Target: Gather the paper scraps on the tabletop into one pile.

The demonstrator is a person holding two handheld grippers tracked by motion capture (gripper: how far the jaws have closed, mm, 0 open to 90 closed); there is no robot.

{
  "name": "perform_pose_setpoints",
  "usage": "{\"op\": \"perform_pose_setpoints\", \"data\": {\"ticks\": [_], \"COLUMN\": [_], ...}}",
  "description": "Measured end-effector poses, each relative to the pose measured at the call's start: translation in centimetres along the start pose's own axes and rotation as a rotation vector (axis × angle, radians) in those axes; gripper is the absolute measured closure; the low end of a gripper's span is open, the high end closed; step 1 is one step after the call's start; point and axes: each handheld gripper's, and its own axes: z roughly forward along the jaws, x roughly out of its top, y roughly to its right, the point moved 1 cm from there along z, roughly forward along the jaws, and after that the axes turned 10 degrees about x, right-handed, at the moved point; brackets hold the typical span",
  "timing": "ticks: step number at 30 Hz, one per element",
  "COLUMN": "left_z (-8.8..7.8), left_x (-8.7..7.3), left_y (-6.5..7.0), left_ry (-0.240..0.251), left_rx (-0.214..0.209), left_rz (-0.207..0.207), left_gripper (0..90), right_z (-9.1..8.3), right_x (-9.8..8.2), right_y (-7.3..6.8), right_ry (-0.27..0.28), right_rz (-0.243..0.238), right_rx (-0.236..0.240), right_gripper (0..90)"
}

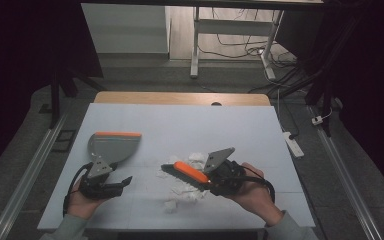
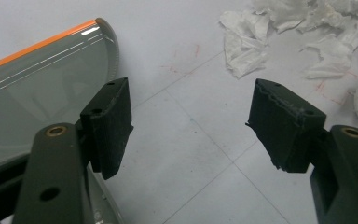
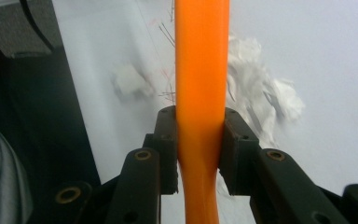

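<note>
Two tools are at work over the pale grey worktop [image 1: 180, 120]. Right tool [image 3: 200, 140] has its jaws clamped tight on the orange-handled brush [image 1: 190, 172], held over the scattered white scraps of torn paper [image 1: 182, 192] near the worktop's middle. Left tool [image 2: 191, 123] stands wide open with nothing between its jaws, just beside the grey plastic dustpan with an orange edge [image 1: 112, 145], which lies flat on the worktop, left of the scraps.

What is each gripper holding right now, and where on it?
The right gripper has its jaws shut on the brush, clamped on its orange handle. The left gripper holds nothing; its jaws stand open beside the dustpan.
</note>
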Motion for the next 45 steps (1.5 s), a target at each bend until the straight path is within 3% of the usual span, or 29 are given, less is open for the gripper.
{"op": "perform_pose_setpoints", "data": {"ticks": [7,11,13,16,18,20,21,23,25,28,30,32,37,42,45], "left_z": [-0.5,-0.6,-0.6,-0.5,-0.5,-0.5,-0.6,-0.6,-0.6,-0.5,-0.5,-0.4,-0.5,-0.5,-0.5], "left_x": [-0.5,-0.7,-0.7,-0.7,-0.7,-0.7,-0.7,-0.7,-0.7,-0.6,-0.6,-0.6,-0.6,-0.6,-0.6], "left_y": [-1.3,-1.8,-1.8,-1.7,-1.7,-1.8,-1.8,-1.7,-1.7,-1.7,-1.6,-1.6,-1.5,-1.6,-1.6], "left_ry": [0.009,0.008,0.009,0.009,0.008,0.008,0.01,0.01,0.01,0.009,0.007,0.005,0.005,0.006,0.008], "left_rx": [0.019,0.027,0.027,0.027,0.027,0.026,0.026,0.026,0.025,0.025,0.026,0.025,0.026,0.025,0.026], "left_rz": [-0.034,-0.049,-0.048,-0.047,-0.047,-0.047,-0.048,-0.047,-0.047,-0.047,-0.046,-0.045,-0.038,-0.044,-0.045], "left_gripper": [31.1,31.2,31.2,31.2,31.2,31.2,31.2,31.2,31.2,31.2,31.2,31.2,31.2,31.2,31.2], "right_z": [3.8,6.3,7.2,8.6,9.0,9.1,9.1,8.9,8.2,7.1,6.3,5.0,2.4,1.9,2.9], "right_x": [1.2,1.4,1.7,2.1,2.3,2.5,2.3,2.0,1.3,0.6,0.4,0.6,1.9,3.0,3.2], "right_y": [-1.6,-2.9,-3.5,-3.8,-3.3,-2.6,-1.9,-0.5,1.1,2.1,2.2,2.1,2.5,3.0,3.2], "right_ry": [-0.033,-0.101,-0.134,-0.181,-0.176,-0.19,-0.197,-0.192,-0.188,-0.151,-0.11,-0.052,0.034,0.044,-0.014], "right_rz": [0.009,-0.023,-0.029,-0.025,-0.012,0.019,0.035,0.076,0.106,0.161,0.182,0.186,0.215,0.225,0.226], "right_rx": [0.097,0.182,0.197,0.183,0.17,0.128,0.098,0.096,0.039,-0.003,0.027,0.013,-0.01,-0.016,0.004], "right_gripper": [70.7,70.8,70.7,70.7,70.8,70.8,70.8,70.8,70.8,70.8,70.8,70.8,70.7,70.7,70.7]}}
